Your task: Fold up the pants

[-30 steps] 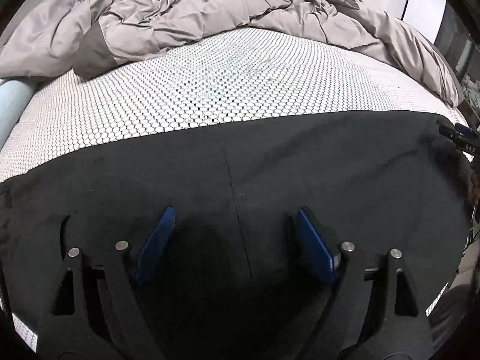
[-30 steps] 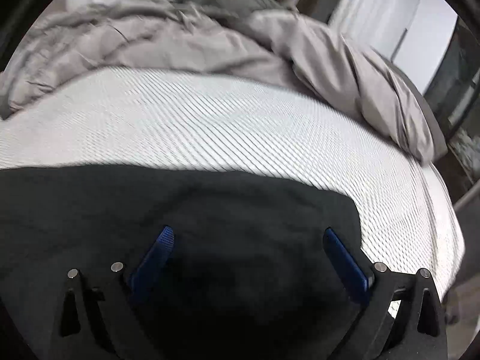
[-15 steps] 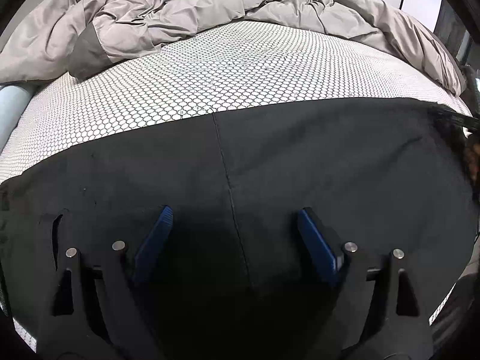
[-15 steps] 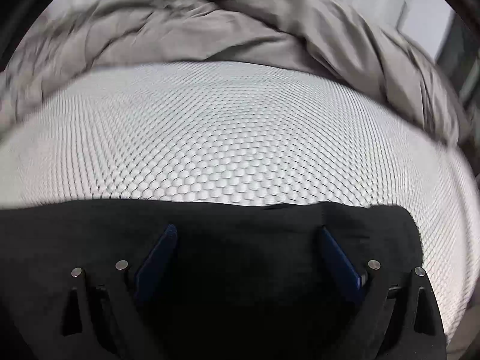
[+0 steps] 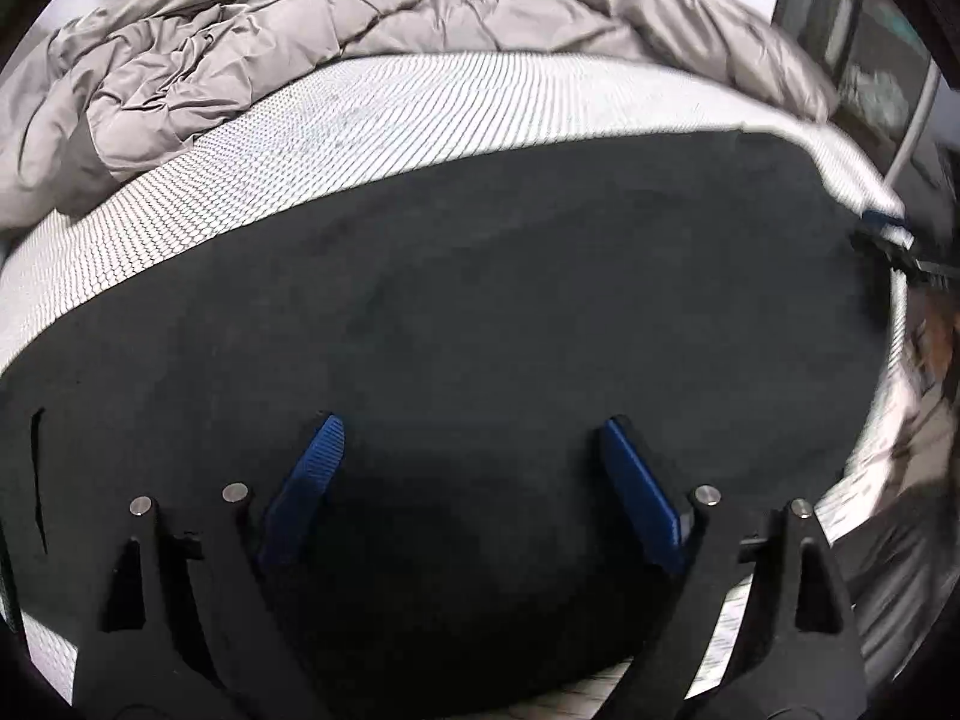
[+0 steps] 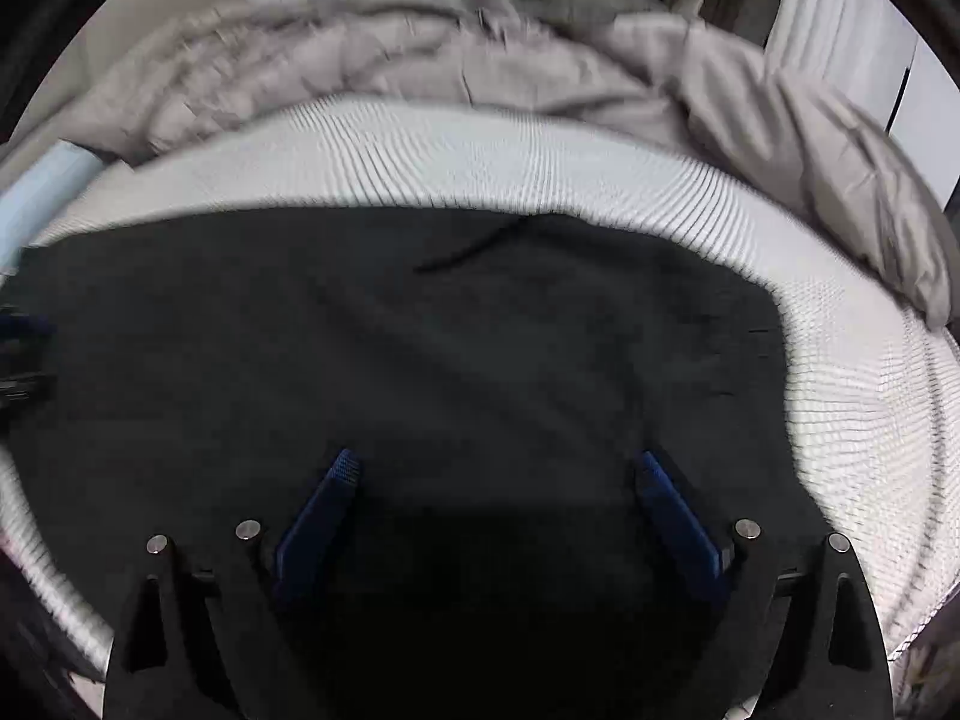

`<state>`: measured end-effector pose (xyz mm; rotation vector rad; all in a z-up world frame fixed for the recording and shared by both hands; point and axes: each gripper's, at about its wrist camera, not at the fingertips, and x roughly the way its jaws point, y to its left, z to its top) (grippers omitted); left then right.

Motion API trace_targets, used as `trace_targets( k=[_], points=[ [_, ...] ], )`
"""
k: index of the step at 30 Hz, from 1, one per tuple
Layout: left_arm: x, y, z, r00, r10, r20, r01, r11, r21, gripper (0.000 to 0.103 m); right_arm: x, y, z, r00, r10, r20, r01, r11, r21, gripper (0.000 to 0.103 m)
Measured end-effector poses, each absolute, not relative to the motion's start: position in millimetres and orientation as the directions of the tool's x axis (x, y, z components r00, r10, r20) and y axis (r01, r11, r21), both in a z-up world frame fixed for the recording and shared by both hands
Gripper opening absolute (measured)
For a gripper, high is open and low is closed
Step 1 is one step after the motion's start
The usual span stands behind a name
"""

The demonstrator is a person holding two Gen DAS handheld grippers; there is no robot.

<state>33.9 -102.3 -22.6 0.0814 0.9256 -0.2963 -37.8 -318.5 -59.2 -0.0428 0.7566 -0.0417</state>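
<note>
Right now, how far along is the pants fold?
Done: the black pants lie spread flat on the white mattress, clear of the grey duvet; whether a first fold is already in, I cannot tell. In hand: nothing. The left gripper and right gripper hover over the fabric, jaws open and empty; the left's have just been opening. Left: gripping an edge and folding the pants over.

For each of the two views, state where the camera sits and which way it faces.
Left wrist: sits on the left gripper, looks forward and down over black pants on the patterned mattress; its own open blue fingers show, and the other gripper at the right edge.
Right wrist: sits on the right gripper, facing the same way; its open fingers show.
Shared: the pants, the mattress and the crumpled grey duvet behind.
</note>
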Motion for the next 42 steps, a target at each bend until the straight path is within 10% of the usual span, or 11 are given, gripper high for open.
trace_targets(
  k=[7, 14, 20, 25, 33, 34, 37, 42],
  points=[
    [4, -188, 0, 0.632, -0.394, -0.667, 0.424, 0.897, -0.128, 0.087, -128, -403, -68, 0.797, 0.102, -0.596, 0.196, 0.888, 0.416, 0.097],
    [2, -257, -44, 0.544, -0.328, -0.772, 0.496, 0.868, -0.019, 0.089, -116, -435, -106, 0.811, 0.34, -0.476, 0.152, 0.663, 0.733, 0.085],
    [5, -207, -25, 0.559, -0.371, -0.742, 0.427, 0.895, -0.126, 0.089, -69, -446, -106, 0.843, 0.254, -0.474, 0.222, 0.639, 0.737, 0.025],
    [17, -117, -9, 0.639, -0.319, -0.7, 0.267, 0.945, -0.188, 0.089, -58, -396, -44, 0.874, 0.083, -0.479, 0.209, 0.826, 0.524, 0.017],
    [5, 34, -11, 0.713, -0.157, -0.683, -0.053, 0.96, -0.276, 0.089, 8, -163, 27, 0.791, 0.42, -0.445, -0.333, 0.906, 0.263, 0.017],
    [6, 49, -13, 0.716, -0.139, -0.684, -0.087, 0.955, -0.284, 0.089, 17, -130, 23, 0.732, 0.493, -0.47, -0.428, 0.87, 0.246, 0.022],
    [1, 90, -19, 0.712, -0.1, -0.695, -0.161, 0.94, -0.3, 0.089, 30, -60, -5, 0.511, 0.593, -0.622, -0.642, 0.745, 0.183, 0.077],
    [-5, 100, -16, 0.715, -0.14, -0.685, -0.126, 0.938, -0.324, 0.089, 7, -63, -26, 0.495, 0.522, -0.695, -0.675, 0.734, 0.07, 0.077]
  ],
)
